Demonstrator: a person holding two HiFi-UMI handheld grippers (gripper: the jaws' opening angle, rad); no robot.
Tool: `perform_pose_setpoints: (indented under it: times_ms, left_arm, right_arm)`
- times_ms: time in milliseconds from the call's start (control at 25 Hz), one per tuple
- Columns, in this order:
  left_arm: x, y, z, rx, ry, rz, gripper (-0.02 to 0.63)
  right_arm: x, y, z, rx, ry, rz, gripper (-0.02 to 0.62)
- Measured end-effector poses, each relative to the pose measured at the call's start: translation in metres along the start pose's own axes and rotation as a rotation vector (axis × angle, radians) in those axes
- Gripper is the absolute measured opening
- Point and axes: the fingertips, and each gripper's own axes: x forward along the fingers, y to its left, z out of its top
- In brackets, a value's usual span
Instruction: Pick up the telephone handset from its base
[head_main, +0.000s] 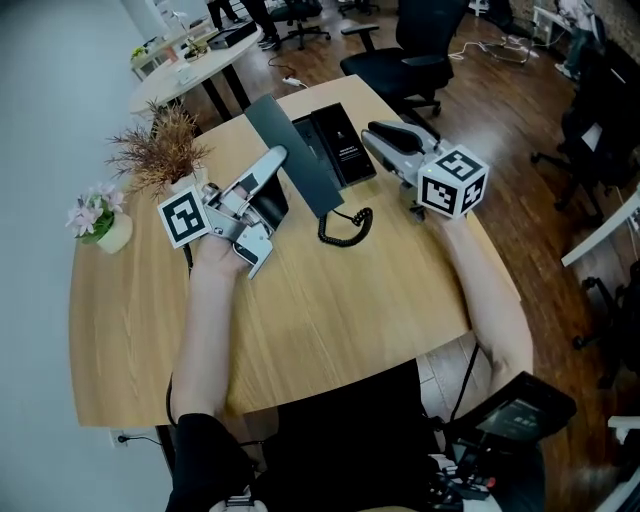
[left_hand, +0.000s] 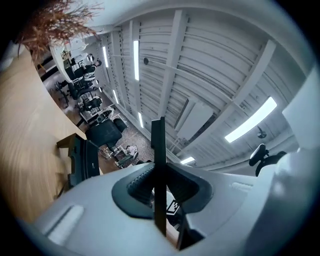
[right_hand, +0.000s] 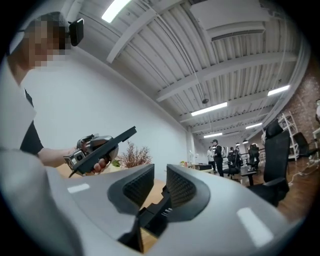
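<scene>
A flat dark handset (head_main: 300, 160) is lifted off the black telephone base (head_main: 340, 140) on the round wooden table (head_main: 330, 310). My left gripper (head_main: 283, 153) is shut on its left edge. In the left gripper view the handset (left_hand: 159, 150) stands edge-on between the left gripper's (left_hand: 159, 187) ribbed pads. A coiled black cord (head_main: 345, 225) hangs from the handset's near end onto the table. My right gripper (head_main: 375, 135) sits at the base's right side. In the right gripper view the base (right_hand: 155, 217) fills the low part of the narrow gap of the right gripper (right_hand: 159, 187). That view also shows the raised handset (right_hand: 107, 145).
A dried plant in a white vase (head_main: 165, 150) and a small flower pot (head_main: 100, 228) stand at the table's left. A black office chair (head_main: 410, 50) is just beyond the far edge, another table (head_main: 190, 60) further back. People (right_hand: 217, 155) stand in the distance.
</scene>
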Motion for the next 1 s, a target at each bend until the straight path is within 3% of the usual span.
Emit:
perform_pose_setpoints:
  times_ms: [200,360,600,1000]
  left_arm:
    - [-0.022,-0.048,0.001,0.054,-0.047,-0.047,0.074]
    - [-0.035,-0.088,-0.009,0.075,-0.072,-0.093,0.074]
    - [-0.049,-0.141,-0.034,0.100,-0.086,-0.169,0.074]
    - [-0.073,-0.184,-0.088,0.151,-0.074,-0.149,0.074]
  right_arm:
    - [-0.005,0.009,0.015,-0.064,-0.024,0.006,0.035]
    - [-0.022,0.021,0.043,-0.033,-0.091,-0.005,0.026]
    - [-0.076,0.097,0.088,-0.071,-0.168,0.046,0.008]
    - [-0.146,0.171,0.121,-0.109,-0.190,0.050,0.005]
